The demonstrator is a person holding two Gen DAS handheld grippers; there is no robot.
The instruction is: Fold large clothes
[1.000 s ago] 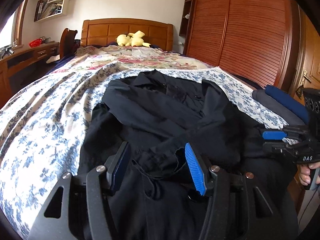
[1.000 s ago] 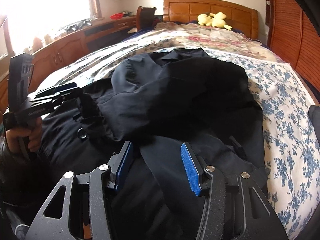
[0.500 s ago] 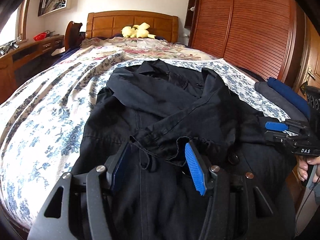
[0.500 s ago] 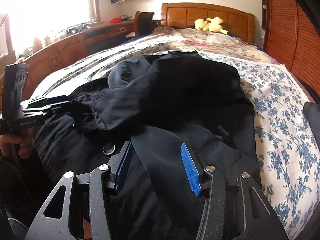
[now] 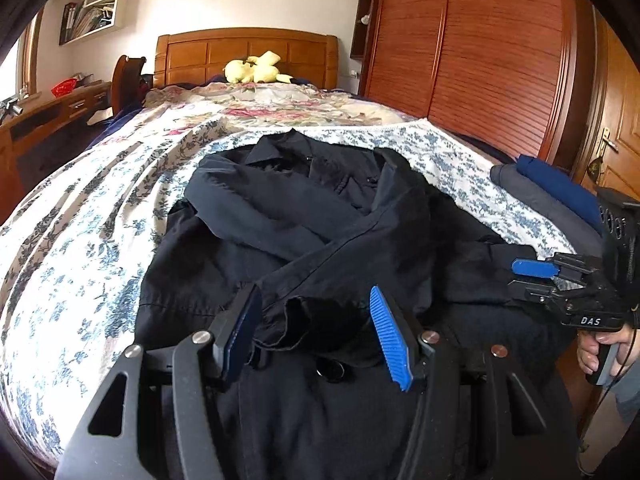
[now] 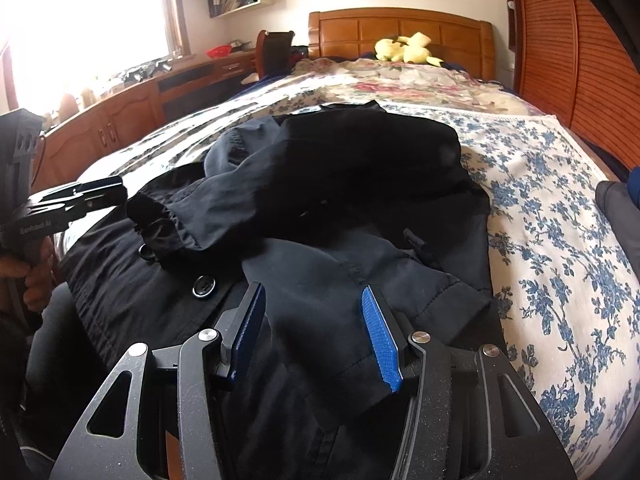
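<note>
a black coat (image 5: 304,220) lies spread on the bed (image 5: 80,216), over a blue-flowered sheet, collar toward the headboard (image 5: 244,52) at 12 o'clock, both sleeves folded across its chest.

the left hand-held gripper (image 5: 316,332) hangs low over the coat's near part, its blue-padded fingers (image 5: 390,340) set wide apart; a sleeve cuff (image 5: 316,316) lies between them, but they do not pinch it. the right hand-held gripper (image 6: 316,332) is likewise spread wide, with a fold of the other sleeve (image 6: 352,276) lying in the gap, ungripped. in the left wrist view it shows at 3 o'clock, beside the coat's edge.

a coat button (image 6: 204,286) sits at 10 o'clock from the right fingers. a yellow plush toy (image 5: 256,70) rests by the headboard. folded dark and blue clothes (image 5: 556,188) lie at the bed's edge at 2 o'clock in the left view, and a wooden desk (image 6: 120,116) runs along the window wall.
</note>
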